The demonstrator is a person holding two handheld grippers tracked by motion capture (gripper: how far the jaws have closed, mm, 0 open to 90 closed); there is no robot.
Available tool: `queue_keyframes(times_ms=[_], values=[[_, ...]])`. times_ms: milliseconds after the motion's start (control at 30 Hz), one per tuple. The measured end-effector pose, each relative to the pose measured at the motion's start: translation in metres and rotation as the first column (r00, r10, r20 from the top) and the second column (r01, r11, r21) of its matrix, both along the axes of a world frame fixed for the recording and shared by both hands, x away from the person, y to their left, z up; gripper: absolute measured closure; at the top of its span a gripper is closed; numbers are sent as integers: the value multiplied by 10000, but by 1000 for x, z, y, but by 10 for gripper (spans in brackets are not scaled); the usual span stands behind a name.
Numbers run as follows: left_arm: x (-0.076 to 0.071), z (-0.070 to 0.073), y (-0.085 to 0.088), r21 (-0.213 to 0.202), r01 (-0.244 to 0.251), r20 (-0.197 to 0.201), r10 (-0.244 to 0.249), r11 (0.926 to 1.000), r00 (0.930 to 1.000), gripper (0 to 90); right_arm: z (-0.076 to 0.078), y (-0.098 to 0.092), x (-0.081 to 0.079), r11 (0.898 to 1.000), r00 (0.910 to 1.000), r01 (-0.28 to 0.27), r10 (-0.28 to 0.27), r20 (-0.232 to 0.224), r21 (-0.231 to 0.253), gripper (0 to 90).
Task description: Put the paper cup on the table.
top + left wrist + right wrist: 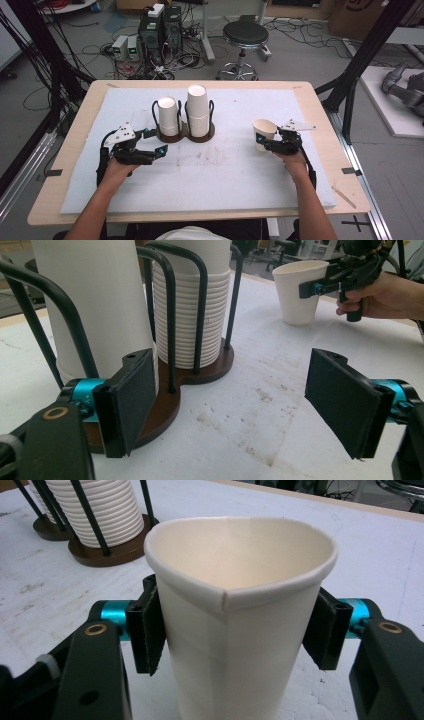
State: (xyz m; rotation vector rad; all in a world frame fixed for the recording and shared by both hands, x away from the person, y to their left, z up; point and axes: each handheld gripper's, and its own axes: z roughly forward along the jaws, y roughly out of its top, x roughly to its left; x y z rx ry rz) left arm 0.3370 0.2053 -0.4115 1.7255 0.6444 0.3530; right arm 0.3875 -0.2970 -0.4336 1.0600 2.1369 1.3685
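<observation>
We see even, diffuse indoor light across all three views, with no hard glare. Shadows on the table (320,125) are soft and short, so the light probably comes from overhead. The high view is rather coarse and soft in its detail. In the right gripper view the paper cup (240,630) is bright and sharp at its rim, while the background blurs. The left gripper view bends straight lines near its edges.
</observation>
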Motion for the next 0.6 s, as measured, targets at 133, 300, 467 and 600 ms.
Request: queue_keyframes(times_ms=[133,300,467,600], values=[[-1,-1,0,-51,-15,-50,15,10000,10000,207,0,-2,-1,10000,9999,28,-27,-139,44,339],[-1,-2,-1,-55,68,-89,-68,10000,9999,207,0,-4,-3,10000,9996,73,-71,-279,43,314],[-1,-1,0,-50,24,-92,-25,10000,10000,206,-2,-7,-7,10000,9992,88,-90,-381,-42,275],[-1,-2,-1,-73,42,-100,-43,10000,9999,207,-4,-10,-10,9995,9981,130,-147,-603,-298,241]])
